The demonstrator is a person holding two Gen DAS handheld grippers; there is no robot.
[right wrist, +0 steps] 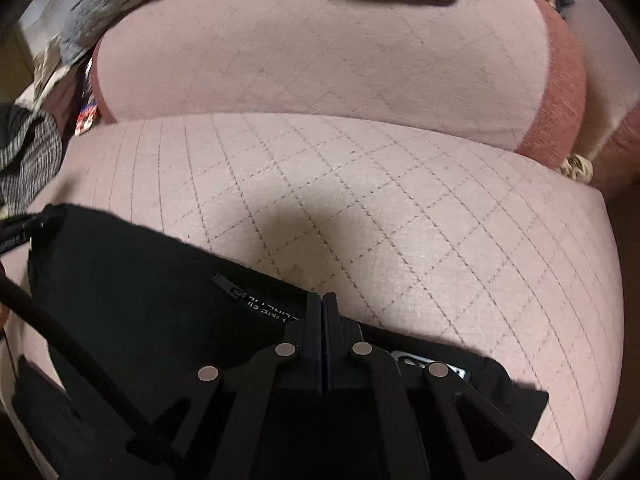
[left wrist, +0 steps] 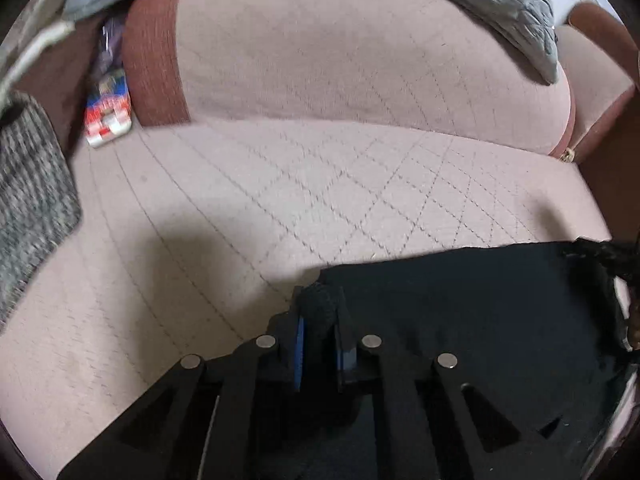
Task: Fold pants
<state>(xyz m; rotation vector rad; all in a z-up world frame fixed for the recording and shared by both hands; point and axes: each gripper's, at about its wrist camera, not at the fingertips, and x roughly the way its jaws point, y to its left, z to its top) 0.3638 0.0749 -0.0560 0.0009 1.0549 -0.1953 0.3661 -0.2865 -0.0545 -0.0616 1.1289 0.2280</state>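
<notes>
Black pants point(left wrist: 460, 304) lie on a pink quilted sofa seat point(left wrist: 280, 184). In the left wrist view my left gripper point(left wrist: 320, 304) is shut on a bunched corner of the black fabric at the pants' left edge. In the right wrist view the pants point(right wrist: 140, 280) spread to the left, with a zip and a small printed label near the edge. My right gripper point(right wrist: 322, 304) has its jaws pressed together at the pants' far edge; whether fabric sits between them is hidden. The left gripper shows at the far left of the right wrist view point(right wrist: 24, 226).
The sofa backrest point(left wrist: 320, 52) rises behind the seat. A grey quilted blanket point(left wrist: 500, 4) hangs over its top. A grey knit garment point(left wrist: 28, 184) lies at the left. A red, white and blue packet point(left wrist: 108, 112) sits in the gap beside the backrest.
</notes>
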